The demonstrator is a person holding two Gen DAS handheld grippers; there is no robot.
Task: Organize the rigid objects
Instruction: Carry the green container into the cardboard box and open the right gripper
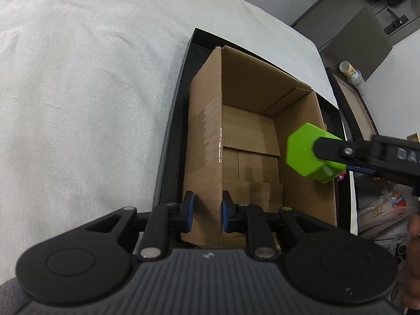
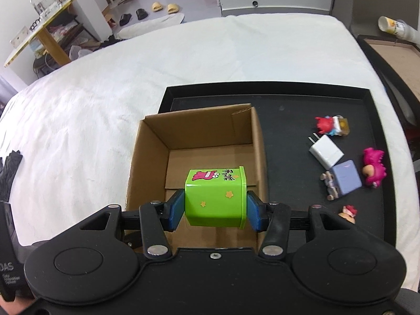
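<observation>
An open cardboard box (image 2: 210,131) stands on a black tray (image 2: 288,105) on a white bed. My right gripper (image 2: 214,207) is shut on a green hexagonal tin (image 2: 215,197) with a cartoon print and holds it over the box opening. In the left wrist view the tin (image 1: 307,152) hangs above the box's right side. My left gripper (image 1: 208,210) is shut on the box's near left wall (image 1: 207,136), one blue pad on each side.
On the tray right of the box lie a white charger (image 2: 326,153), a lavender block toy (image 2: 344,178), a pink dinosaur figure (image 2: 374,166), a red figure (image 2: 332,126) and a small figure (image 2: 347,212). The white bedspread (image 2: 105,105) lies left.
</observation>
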